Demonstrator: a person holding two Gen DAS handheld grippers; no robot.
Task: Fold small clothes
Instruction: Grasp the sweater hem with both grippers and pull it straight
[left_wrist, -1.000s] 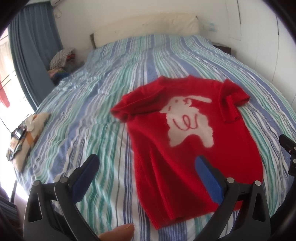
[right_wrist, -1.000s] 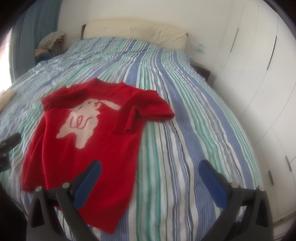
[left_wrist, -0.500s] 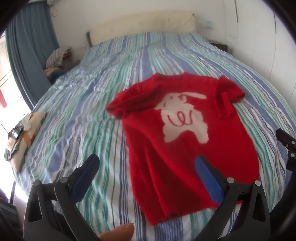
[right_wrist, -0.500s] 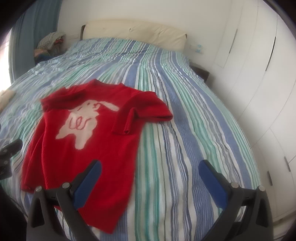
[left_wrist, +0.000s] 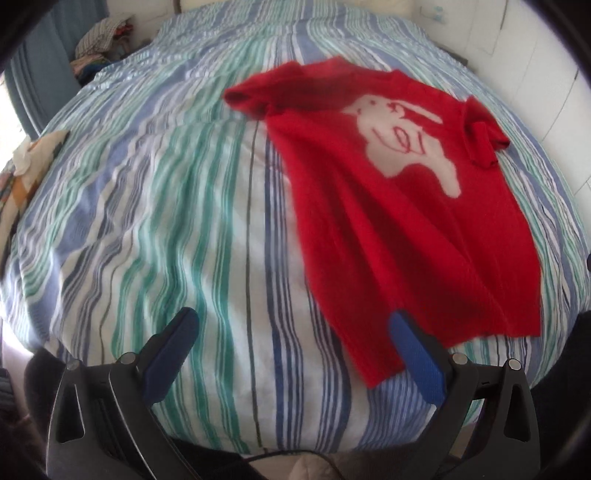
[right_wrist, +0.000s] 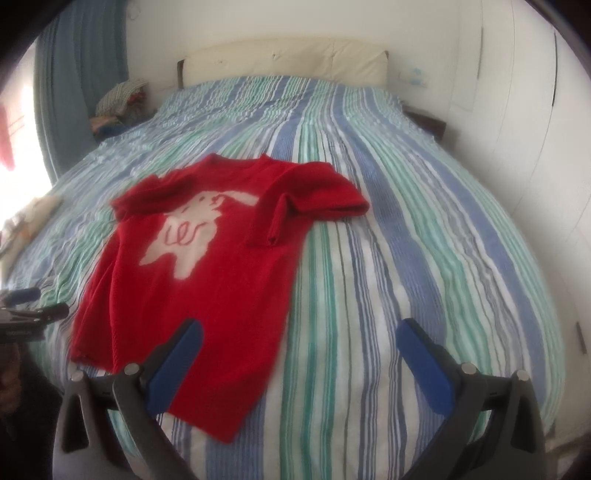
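A small red knit top (left_wrist: 388, 206) with a white animal figure lies flat and face up on the striped bed, its hem toward me; it also shows in the right wrist view (right_wrist: 207, 266). Both short sleeves are folded in over the body. My left gripper (left_wrist: 291, 328) is open and empty, above the bed just off the top's lower left corner. My right gripper (right_wrist: 299, 339) is open and empty, over the top's lower right edge. The left gripper's fingers (right_wrist: 26, 302) show at the left rim of the right wrist view.
The bed (right_wrist: 424, 240) has a blue, green and white striped cover and a cream headboard (right_wrist: 288, 59). A pile of clothes (right_wrist: 122, 99) sits at the far left by a blue curtain. A folded cloth (left_wrist: 33, 155) lies at the bed's left edge. White wardrobe doors (right_wrist: 524, 110) stand on the right.
The left gripper has swung left and come closer to the bed, so the top now sits to its right. The right gripper has tilted up slightly. The top has not moved.
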